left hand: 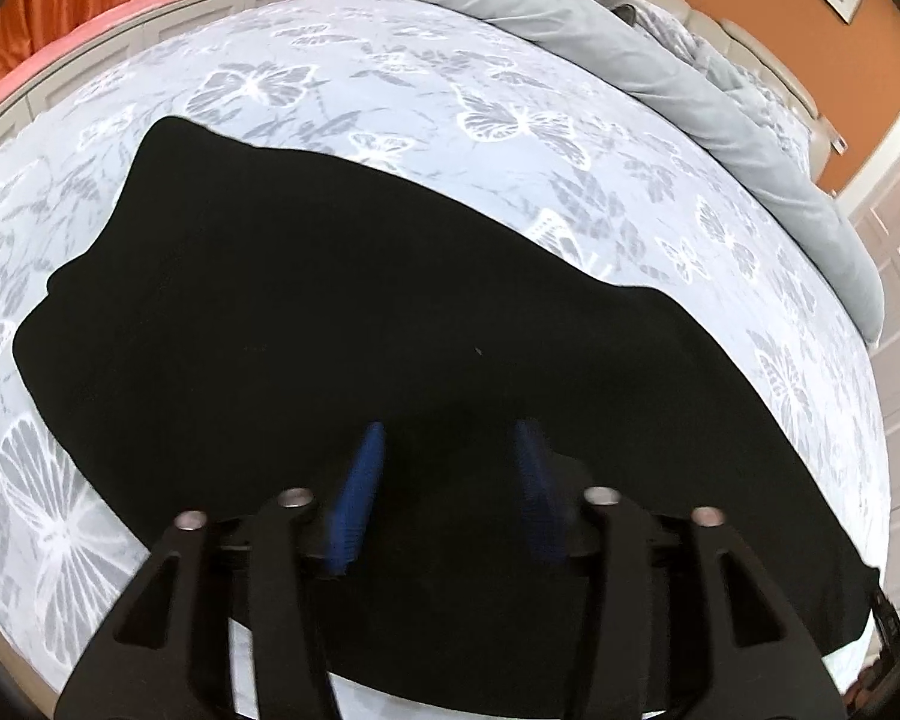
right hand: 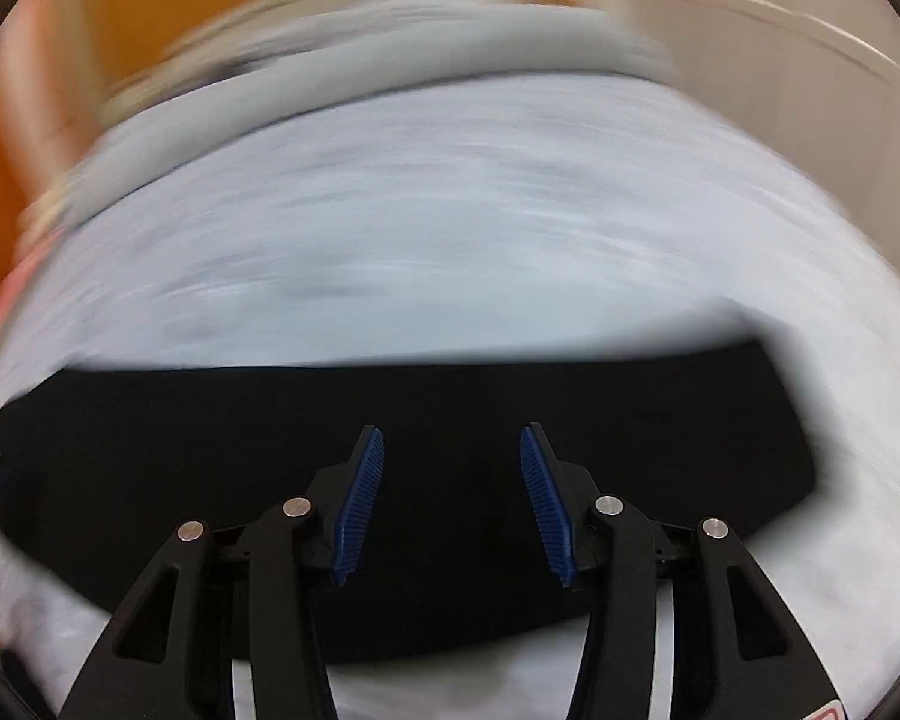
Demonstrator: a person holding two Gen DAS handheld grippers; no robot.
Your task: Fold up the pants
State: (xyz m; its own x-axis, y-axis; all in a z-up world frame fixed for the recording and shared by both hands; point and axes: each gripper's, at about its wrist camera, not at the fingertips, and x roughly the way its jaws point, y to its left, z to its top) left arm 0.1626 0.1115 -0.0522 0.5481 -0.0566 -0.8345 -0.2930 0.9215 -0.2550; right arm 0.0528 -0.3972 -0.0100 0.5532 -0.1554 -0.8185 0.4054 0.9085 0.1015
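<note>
Black pants (left hand: 342, 312) spread flat on bed (left hand: 390, 78), over the butterfly-print sheet. Long axis slanting from upper left to lower right in the left wrist view; nearly side to side, a little tilted, in the blurred right wrist view. Which end is the waist: cannot tell. Left tongs (left hand: 450, 438) released above the cloth, blue pads (left hand: 360, 492) apart, gripping nothing. Right tongs (right hand: 452, 441) likewise released over pants, empty. Grey duvet (left hand: 570, 18) bunched at the far side.

Both wrist cameras look steeply down along their fingers, close above the black pants (left hand: 330, 312) on the butterfly-print bed (left hand: 420, 78); both views share them, the right blurred.
</note>
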